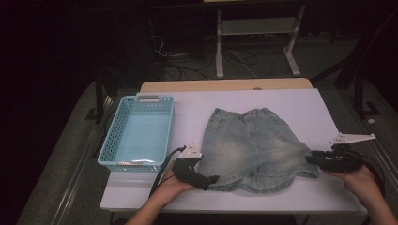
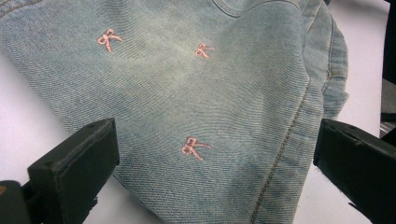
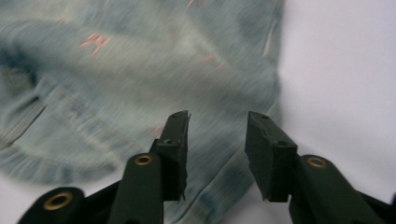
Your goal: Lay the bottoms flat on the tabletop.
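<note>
Denim shorts [image 1: 253,147], pale blue, stitched with small pink bows; item lies flat on the white bench [image 1: 309,105], waistband toward the far edge, 2 leg hems toward the person. Blue basket [image 1: 141,131] stands just beside it on the person's left, with nothing seen inside.

Left tongs [image 1: 213,180]: at the near-left hem corner. In the left gripper view its 2 jaws stand wide apart with the cloth spread between them and no pad pressing on it, so released.

Right tongs [image 1: 310,159]: at the right leg hem. In the right gripper view the jaws stand parted over the hem with a clear gap, not clamping cloth; that view is smeared with motion.

Risks, judged from this layout:
1. Uneven pickup. If 1 pair of tongs bites before the other, the shorts are likely to skew or drag across the bench rather than rise level.
2. Shallow bite. The right jaws sit near the very edge of the hem; closing there could catch only the top layer or slip off the stiff seam.
3. Bunching. The left jaws straddle a broad stretch of denim; closing may gather a thick fold and leave a weak hold.
4. Basket knock. The left hand [image 1: 176,187] works near the basket's near corner; a wide swing could nudge it.
</note>
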The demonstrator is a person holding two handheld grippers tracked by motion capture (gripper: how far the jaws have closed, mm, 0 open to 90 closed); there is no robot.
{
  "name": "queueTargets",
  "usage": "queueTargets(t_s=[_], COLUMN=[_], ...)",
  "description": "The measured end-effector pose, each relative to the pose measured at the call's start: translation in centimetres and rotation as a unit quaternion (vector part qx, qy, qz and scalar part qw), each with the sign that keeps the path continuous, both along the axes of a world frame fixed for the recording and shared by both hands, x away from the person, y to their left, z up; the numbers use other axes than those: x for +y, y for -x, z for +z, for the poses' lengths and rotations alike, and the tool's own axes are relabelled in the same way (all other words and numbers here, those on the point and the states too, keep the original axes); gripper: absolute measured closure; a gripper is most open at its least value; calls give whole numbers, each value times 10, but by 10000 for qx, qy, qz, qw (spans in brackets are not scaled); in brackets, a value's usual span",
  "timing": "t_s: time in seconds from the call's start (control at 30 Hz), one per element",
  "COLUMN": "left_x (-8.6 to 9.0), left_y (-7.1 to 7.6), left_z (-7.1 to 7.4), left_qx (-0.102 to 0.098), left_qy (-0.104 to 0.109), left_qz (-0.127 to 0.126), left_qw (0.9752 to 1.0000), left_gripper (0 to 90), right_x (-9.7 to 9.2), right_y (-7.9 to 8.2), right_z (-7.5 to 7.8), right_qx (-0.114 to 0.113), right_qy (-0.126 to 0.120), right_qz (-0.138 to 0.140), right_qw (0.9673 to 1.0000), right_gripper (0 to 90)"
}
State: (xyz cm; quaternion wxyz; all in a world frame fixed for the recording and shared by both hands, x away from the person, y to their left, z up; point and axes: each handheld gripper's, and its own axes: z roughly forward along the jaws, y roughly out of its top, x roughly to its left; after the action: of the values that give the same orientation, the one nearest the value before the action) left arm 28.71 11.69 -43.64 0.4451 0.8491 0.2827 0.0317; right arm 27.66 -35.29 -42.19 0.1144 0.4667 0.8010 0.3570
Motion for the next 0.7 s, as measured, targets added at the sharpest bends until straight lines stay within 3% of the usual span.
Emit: queueTargets(t_s=[0.2, 0.37, 0.4, 0.47, 0.53, 0.7], left_x=[-2, -5, -5, -6, -7, -7], left_y=[0, -2, -2, -3, -4, -4], left_z=[0, 1, 1, 1, 1, 1], left_qx=[-3, -9, -11, -15, -11, -16], left_qy=[4, 15, 20, 13, 7, 19], left_qz=[-28, -87, -92, -119, -132, -134], left_qw=[10000, 10000, 10000, 9999, 9999, 9999], left_gripper=[0, 0, 0, 0, 0, 0], right_x=[0, 3, 4, 5, 2, -2], right_y=[17, 23, 23, 23, 23, 23], right_z=[-1, -12, -14, -18, -17, -11], right_qx=[46, 253, 293, 286, 228, 119], right_qy=[-109, 242, 352, 559, 568, 781], right_qz=[-21, 103, 79, 71, 47, -65], right_qw=[9999, 9993, 9989, 9980, 9981, 9969], right_gripper=[494, 473, 483, 610, 707, 764])
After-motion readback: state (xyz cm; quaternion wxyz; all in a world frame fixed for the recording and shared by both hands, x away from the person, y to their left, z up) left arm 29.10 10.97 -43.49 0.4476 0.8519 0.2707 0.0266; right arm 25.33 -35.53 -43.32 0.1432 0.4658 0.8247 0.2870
